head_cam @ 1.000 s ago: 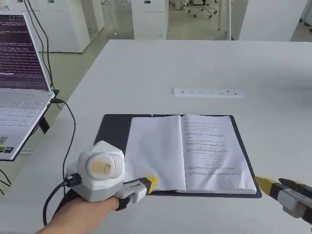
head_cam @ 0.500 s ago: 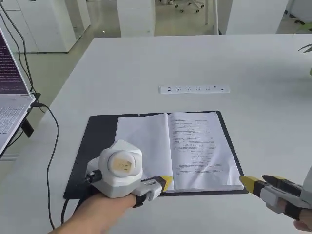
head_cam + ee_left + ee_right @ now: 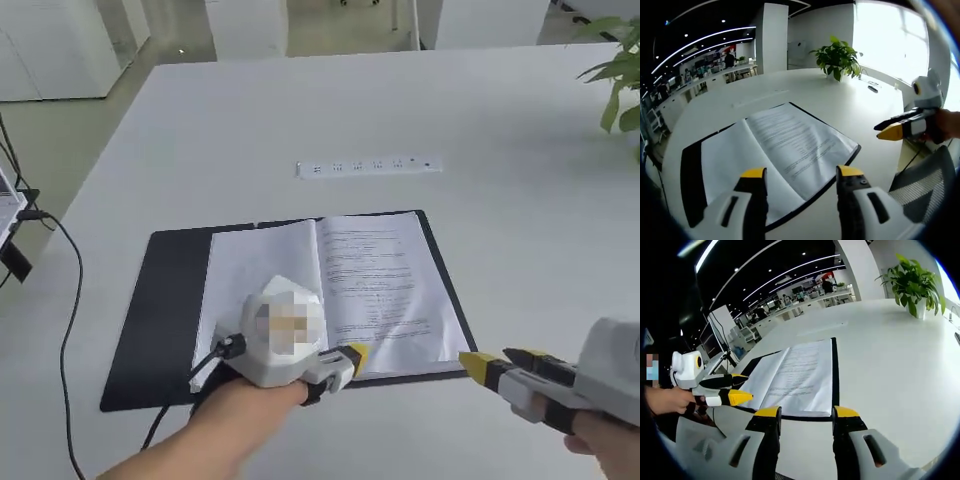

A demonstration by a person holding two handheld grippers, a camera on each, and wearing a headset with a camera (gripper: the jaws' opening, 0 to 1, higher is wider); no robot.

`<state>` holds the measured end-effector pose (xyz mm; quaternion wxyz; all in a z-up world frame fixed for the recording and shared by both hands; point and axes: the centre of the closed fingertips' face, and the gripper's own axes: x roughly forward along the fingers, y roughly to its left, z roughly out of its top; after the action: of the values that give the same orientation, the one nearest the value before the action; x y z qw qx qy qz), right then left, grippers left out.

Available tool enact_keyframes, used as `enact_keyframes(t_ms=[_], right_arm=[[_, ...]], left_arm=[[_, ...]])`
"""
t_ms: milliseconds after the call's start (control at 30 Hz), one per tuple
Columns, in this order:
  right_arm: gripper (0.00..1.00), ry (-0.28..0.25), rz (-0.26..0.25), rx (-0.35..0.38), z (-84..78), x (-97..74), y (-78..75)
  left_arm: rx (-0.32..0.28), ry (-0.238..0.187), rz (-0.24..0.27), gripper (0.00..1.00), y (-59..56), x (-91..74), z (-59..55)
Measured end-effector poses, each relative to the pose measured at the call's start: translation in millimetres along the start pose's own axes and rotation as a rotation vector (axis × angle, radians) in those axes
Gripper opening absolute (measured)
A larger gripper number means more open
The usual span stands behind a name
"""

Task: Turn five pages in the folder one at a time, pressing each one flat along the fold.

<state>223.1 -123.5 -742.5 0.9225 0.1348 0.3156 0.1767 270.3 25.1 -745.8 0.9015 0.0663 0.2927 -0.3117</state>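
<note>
Folder (image 3: 160, 310) lies open flat on tabletop (image 3: 330, 90), near the front edge, with a power strip (image 3: 368, 166) beyond it. The fold (image 3: 320, 265) runs away from the person, so the long axis points straight ahead. Left page (image 3: 255, 270) is blank, right page (image 3: 385, 285) printed.

Left gripper (image 3: 352, 357) sits at the folder's near edge, about at the foot of the fold. Its jaws are spread and empty; cannot tell if they touch paper. Right gripper (image 3: 495, 362) is off the near right corner, close but apart from it, over bare tabletop, jaws also parted with nothing between them.

Key relation: the right page's free edge lies just ahead-left of the right jaws, so the right gripper is nearer for the lift. The left is already placed by the fold for pressing. Likely at the start of a page turn.
</note>
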Motion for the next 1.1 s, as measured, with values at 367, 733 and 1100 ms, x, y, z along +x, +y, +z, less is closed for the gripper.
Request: enact_keyframes(t_ms=[367,733,1100], right_arm=[[0.39,-0.012,0.011,0.017,-4.4,2.4,3.9],[0.37,-0.038,-0.003,0.051,-1.5,2.3,-4.5],[0.37,-0.038,0.001,0.057,-2.7,4.6,-7.9]], left_arm=[[0.05,-0.007,-0.03,0.49,-35.6,59.0,-7.8],[0.068,-0.013,0.013,0.45,-39.7,86.0,-20.0],[0.077,-0.12,0.003,0.32,-42.9,85.4,-22.3]])
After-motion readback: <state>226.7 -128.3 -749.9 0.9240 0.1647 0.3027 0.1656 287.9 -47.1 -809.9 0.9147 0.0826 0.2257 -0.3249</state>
